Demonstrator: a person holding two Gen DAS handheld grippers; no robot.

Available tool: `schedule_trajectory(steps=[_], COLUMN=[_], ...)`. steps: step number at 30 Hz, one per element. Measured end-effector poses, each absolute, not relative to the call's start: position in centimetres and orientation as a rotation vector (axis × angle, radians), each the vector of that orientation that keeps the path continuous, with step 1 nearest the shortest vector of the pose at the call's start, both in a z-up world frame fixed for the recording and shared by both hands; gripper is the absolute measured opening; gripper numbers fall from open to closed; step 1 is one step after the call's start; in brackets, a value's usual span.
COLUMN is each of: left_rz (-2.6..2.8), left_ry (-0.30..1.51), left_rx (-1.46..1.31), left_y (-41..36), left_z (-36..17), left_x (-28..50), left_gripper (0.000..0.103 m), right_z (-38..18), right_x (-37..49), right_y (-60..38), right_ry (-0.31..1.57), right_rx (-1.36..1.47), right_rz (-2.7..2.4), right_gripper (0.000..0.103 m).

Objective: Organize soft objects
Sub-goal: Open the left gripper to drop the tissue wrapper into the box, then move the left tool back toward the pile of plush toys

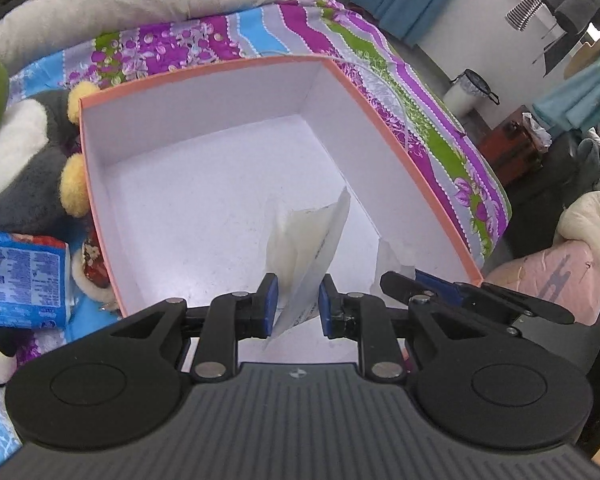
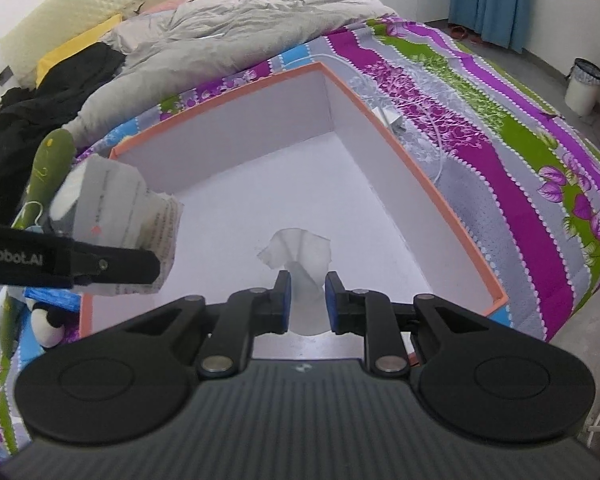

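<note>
Over the square, orange-rimmed cardboard box (image 1: 400,152), the left gripper (image 1: 298,304) stands slightly open around a crinkly translucent packet (image 1: 312,236), pads apparently clear of it; the right gripper (image 2: 307,302) likewise brackets that packet's other end above the box's smooth white floor

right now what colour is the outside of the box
Salmon-orange outside, white inside; the box shows best in the right wrist view.

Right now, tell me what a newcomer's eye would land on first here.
First, the big orange-rimmed box with white walls, standing open on the striped purple-and-green bedspread. Next, the translucent white packet hanging over the box's floor, one end between the left gripper's blue pads, the other between the right gripper's. Left of the box lie plush toys and a blue tissue pack.
</note>
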State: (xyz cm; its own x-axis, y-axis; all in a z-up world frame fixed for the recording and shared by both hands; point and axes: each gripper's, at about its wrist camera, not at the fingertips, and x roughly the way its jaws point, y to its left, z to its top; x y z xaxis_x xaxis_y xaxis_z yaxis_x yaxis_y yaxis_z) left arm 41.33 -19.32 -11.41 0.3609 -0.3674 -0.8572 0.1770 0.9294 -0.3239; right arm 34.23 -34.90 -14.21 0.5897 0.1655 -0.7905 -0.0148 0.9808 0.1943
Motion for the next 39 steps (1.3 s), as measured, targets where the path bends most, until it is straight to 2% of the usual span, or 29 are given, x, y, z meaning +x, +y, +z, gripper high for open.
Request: schedule_trajectory(steps=[1,2,3,4,12,20,26,39], left_rz=[-0.353,-0.354,-0.353,-0.349,-0.318,-0.276,-0.263,-0.150], left_ry=[1.151,1.154,1.151,1.135,1.030,0.890,0.791,0.663], left_rx=[-0.194,-0.212,-0.228,-0.239,-0.195,-0.126,-0.205,-0.172], left_y=[-19.2,-18.9,-18.8,-18.5,-16.9,-15.0,-11.7,-5.2], left_z=[-11.3,-11.3,-11.1,-10.9,-8.5,-5.3,-3.4,-1.8], left_x=[41.4,41.4,41.3,41.1,39.2,35.3,31.4,23.2], left_gripper=[0.031,0.046,0.058,0.059,0.059,0.059,0.059,0.059], right_z=[-14.2,-14.1,-14.1,-14.0,-12.4,-8.7,-6.2,-4.9], right_x=[34.2,34.2,34.2,34.1,33.0,30.1,27.4,22.4], right_y=[-35.0,-35.0,-35.0,-35.0,-34.6,-32.6,-31.3,-26.3], right_ry=[0.934,0.933,0.935,0.934,0.873,0.724,0.607,0.458], right_rx=[0.182,0.187,0.187,0.188,0.197,0.150,0.151,0.052], right_rz=[0.105,0.103,0.104,0.104,0.103,0.152,0.194,0.299], right_gripper=[0.029,0.031,0.039,0.048,0.049,0.049,0.049,0.049])
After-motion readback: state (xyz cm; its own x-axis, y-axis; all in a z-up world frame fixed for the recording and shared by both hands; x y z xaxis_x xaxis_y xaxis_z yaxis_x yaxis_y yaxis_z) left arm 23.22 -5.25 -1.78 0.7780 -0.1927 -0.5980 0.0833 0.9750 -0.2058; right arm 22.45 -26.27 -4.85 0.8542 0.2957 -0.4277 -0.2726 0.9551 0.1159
